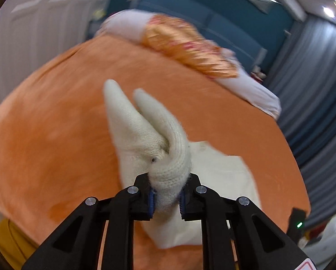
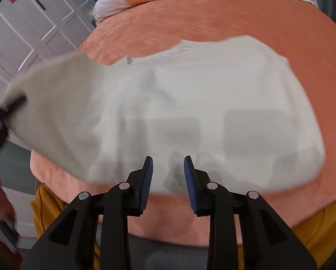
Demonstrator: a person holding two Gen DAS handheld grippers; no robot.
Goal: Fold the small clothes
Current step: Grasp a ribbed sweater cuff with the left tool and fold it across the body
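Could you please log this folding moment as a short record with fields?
surface: orange bedspread
garment: cream knit top, body spread flat, one end lifted at left
left gripper: shut on a bunched fold of the garment
right gripper: open, empty, over the garment's near edge
background: pillows at the headboard end
image quality: motion blur

Cream garment (image 2: 190,103) on bed, right claw (image 2: 168,180) agape
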